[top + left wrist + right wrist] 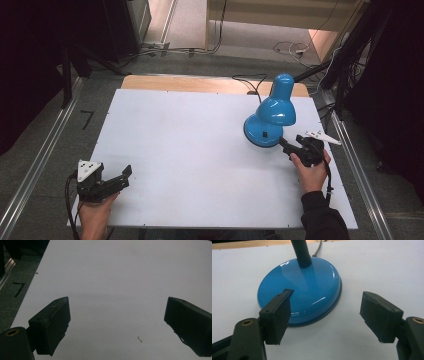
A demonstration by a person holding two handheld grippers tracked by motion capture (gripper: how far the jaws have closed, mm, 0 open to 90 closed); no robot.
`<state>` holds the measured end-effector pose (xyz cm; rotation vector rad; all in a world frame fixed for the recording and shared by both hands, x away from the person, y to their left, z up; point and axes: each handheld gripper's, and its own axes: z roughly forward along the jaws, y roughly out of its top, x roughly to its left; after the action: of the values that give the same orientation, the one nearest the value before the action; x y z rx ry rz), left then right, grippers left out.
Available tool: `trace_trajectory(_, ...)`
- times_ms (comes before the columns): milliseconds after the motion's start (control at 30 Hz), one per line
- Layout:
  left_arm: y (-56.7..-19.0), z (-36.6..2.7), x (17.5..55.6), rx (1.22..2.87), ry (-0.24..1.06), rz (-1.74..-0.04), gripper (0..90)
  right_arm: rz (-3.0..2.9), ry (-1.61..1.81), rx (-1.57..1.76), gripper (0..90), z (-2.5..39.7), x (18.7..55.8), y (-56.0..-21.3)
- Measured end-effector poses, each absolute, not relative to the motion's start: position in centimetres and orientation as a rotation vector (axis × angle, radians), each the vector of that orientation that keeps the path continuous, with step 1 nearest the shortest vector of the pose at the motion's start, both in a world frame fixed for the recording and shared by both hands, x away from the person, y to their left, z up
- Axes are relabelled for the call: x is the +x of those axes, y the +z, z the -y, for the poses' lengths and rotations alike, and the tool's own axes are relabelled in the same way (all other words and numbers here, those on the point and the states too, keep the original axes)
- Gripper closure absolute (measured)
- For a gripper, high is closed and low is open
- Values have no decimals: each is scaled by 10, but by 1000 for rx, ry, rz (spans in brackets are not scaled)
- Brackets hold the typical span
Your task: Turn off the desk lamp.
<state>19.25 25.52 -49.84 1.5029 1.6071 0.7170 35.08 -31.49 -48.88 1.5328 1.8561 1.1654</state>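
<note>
A blue desk lamp (276, 109) stands on the right part of the white table (190, 135), its shade bent down over its round base (261, 134). My right gripper (287, 149) sits just to the near right of the base, held in a hand, open. In the right gripper view the glossy base (307, 282) and dark flexible neck (301, 252) lie ahead; my right gripper (325, 298) is open, its left jaw over the base's near edge and its right jaw over bare table. My left gripper (122, 177) rests open at the near left corner, with my left gripper (117, 302) over bare table.
The lamp's black cord (250, 81) runs off the far edge, where a wooden strip (190, 82) shows. Metal rails (35, 165) flank the table on the floor. A black tape mark (87, 117) lies on the floor at left. Cables trail on the floor beyond.
</note>
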Motion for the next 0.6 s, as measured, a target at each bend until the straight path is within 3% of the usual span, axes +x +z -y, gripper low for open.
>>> trace_trajectory(600, -498, -254, 193, 1507, 718, -1604, 73, -1877, 1122, 1511, 181, 331, 323, -488)
